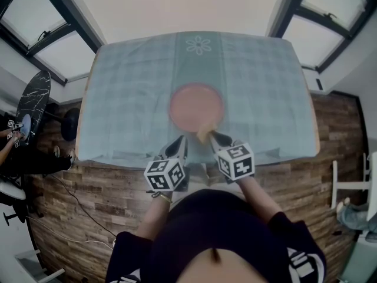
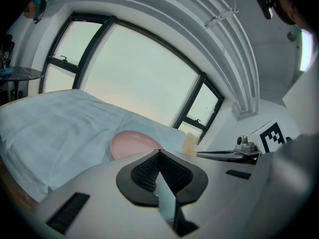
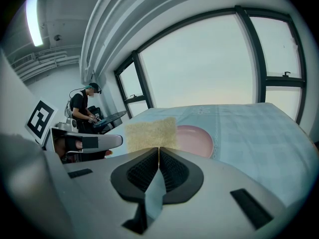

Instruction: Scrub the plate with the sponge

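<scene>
Your right claw (image 3: 158, 151) is clamped on the sponge (image 3: 149, 133). The jaws pinch its lower edge and the rest sticks up past the tips. Your left claw (image 2: 159, 153) is fully closed with nothing between the jaws.

The plate (image 1: 196, 107) is pink and sits flat mid-table (image 1: 265, 99) on the blue checked cloth (image 1: 129, 99). In the head view the sponge is at the plate's near rim, slightly right of centre. I can't tell whether it touches the plate.

Both claws point forward and down over the near table edge. The left sits just beside the right, short of the plate and not touching it.

A person (image 3: 82, 106) stands in the background at a dark side table, well away from the work.
</scene>
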Demonstrator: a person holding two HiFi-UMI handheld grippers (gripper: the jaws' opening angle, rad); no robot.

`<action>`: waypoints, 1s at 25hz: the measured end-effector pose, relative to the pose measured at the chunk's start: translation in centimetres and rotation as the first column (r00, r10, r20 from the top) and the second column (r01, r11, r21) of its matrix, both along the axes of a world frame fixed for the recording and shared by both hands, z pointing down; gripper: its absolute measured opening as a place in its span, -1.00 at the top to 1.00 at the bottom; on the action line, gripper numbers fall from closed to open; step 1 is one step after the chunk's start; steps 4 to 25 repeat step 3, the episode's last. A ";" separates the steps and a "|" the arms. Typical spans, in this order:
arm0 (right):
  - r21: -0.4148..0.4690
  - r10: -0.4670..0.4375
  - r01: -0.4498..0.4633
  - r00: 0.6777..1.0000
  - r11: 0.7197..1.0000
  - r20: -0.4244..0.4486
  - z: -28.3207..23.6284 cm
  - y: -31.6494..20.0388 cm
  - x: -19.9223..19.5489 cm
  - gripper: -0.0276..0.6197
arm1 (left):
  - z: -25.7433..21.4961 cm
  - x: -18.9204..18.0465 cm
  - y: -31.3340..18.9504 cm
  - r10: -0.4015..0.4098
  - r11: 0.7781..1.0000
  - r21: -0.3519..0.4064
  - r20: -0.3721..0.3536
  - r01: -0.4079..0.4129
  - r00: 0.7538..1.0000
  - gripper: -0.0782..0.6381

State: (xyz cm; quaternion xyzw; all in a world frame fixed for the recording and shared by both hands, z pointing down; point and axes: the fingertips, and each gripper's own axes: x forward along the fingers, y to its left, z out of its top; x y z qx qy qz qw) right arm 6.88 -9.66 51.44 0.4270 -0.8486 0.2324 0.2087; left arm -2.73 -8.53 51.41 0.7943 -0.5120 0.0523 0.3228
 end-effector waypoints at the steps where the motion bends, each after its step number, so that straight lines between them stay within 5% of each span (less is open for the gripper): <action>1: 0.000 -0.001 0.001 1.000 1.000 0.000 0.0 -0.1 0.0 0.85 | 0.0 0.1 0.0 0.006 1.000 0.002 -0.001 -0.006 1.000 0.76; 25: 0.002 -0.002 0.002 1.000 1.000 -0.001 0.1 -0.3 -0.1 0.85 | -0.1 0.2 -0.2 0.017 1.000 0.007 -0.003 -0.017 1.000 0.76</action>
